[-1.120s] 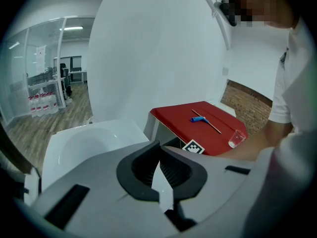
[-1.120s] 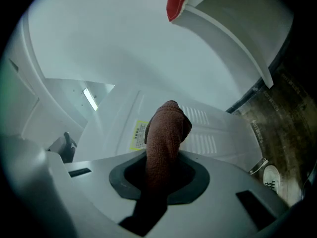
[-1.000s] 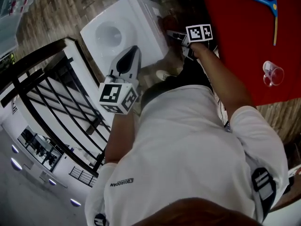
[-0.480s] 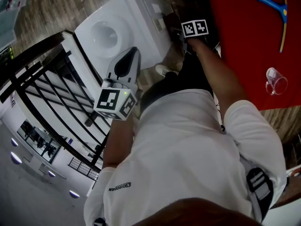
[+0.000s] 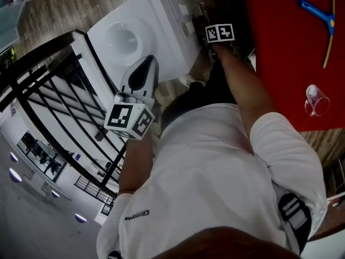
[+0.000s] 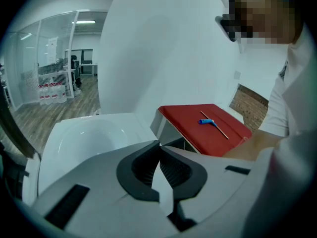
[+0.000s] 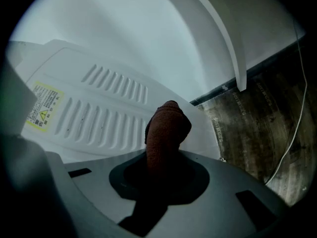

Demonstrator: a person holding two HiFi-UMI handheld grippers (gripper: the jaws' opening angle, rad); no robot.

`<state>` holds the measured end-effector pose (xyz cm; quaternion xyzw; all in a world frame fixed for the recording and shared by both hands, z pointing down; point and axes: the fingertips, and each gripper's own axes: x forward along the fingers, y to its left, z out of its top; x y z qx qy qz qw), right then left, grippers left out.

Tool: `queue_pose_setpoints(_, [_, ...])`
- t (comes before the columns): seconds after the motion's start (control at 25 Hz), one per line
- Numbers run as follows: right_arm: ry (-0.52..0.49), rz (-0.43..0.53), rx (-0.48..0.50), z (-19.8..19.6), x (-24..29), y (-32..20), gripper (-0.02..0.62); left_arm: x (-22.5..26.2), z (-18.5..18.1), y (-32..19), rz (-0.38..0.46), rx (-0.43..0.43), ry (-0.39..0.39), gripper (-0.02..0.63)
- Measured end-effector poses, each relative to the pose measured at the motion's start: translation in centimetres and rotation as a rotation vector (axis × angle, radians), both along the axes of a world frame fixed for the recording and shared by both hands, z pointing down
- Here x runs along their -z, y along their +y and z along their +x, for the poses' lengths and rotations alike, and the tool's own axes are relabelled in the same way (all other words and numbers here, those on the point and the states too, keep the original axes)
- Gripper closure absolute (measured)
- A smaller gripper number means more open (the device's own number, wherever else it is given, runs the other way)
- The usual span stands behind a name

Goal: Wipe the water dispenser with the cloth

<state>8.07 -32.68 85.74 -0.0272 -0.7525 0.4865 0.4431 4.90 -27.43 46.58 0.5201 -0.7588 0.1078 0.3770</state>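
Head view, from its left side: my left tongs (image 5: 149, 61) hang over the near edge of the white water dispenser (image 5: 140, 31), just short of the round recess in its top. In the left gripper view these tongs (image 6: 159, 144) are clenched tip to tip with nothing between them, so they play no part in the wipe for now.

Further right, the right tongs (image 7: 161, 168) reach down the dispenser's far side. They are clamped on the brown cloth (image 7: 166, 130), which sticks out past the jaws as a rolled wad. It points at the vented panel (image 7: 104, 105) with the yellow warning label (image 7: 44, 108). Whether the wad presses on the plastic or hovers just off it, I cannot tell.

To wipe well here, I judge the cloth should be laid flatter against the panel and drawn along the slots (across them it would likely snag), with the grip kept firm so the wad does not slip out. I would also mind the thin cable lying on the floor near that side.

At the far right stands the red counter (image 5: 280, 63), carrying a blue squeegee (image 5: 315, 9) and a glass cup (image 5: 316, 100), well apart from the work.
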Motion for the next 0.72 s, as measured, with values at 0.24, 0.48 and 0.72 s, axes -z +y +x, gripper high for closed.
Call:
queue_pose_setpoints(0.24, [-0.007,0.096,0.064,-0.1,1.4,-1.3,0.543,0.8,-0.3,0.2,0.017,0.030,-0.003,0.610])
queue_pose_setpoints(0.48, [-0.128,0.147,0.122,-1.2,6.4,-3.1,0.543,2.0,-1.9,0.1,0.046,0.044,-0.037,0.609])
queue_pose_setpoints(0.72, [-0.377,0.014,0.027,-3.4,18.5,-6.6,0.543,3.5,-2.9,-0.9,0.075,0.039,-0.074,0.610])
